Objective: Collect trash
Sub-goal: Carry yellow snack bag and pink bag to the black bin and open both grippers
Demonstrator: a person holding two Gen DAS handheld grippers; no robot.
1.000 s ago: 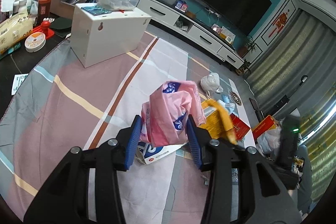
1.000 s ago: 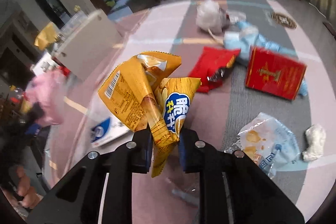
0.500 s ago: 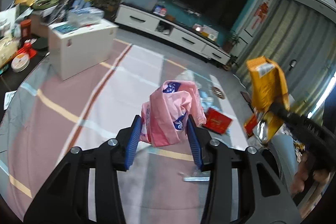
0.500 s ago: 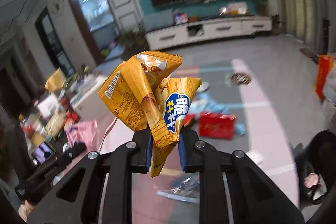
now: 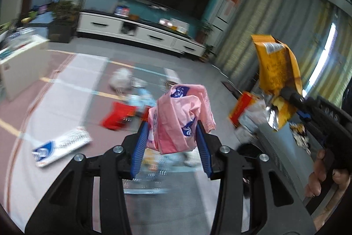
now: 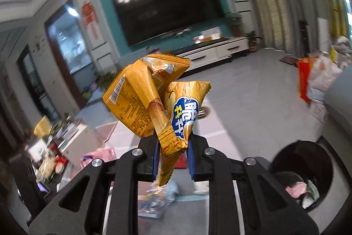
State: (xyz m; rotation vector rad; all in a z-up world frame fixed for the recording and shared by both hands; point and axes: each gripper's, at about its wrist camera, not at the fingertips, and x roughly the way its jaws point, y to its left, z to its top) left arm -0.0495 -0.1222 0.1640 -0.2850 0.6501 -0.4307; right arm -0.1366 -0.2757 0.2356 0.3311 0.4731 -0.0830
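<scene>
Left gripper (image 5: 172,142) clamps pink wrapper (image 5: 181,118); right gripper (image 6: 172,158) clamps yellow snack bag (image 6: 154,102); black bin (image 6: 305,171) nearby.

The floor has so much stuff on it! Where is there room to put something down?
The pink-striped mat is bare between the white cabinet and the flat blue-and-white packet. Grey floor before the TV stand looks free too. It is crowded ahead of the left gripper: red wrapper, white bag, blurry bits.

One pink bag (image 5: 180,118), one yellow snack packet (image 6: 158,102), one bin (image 6: 303,171).
</scene>
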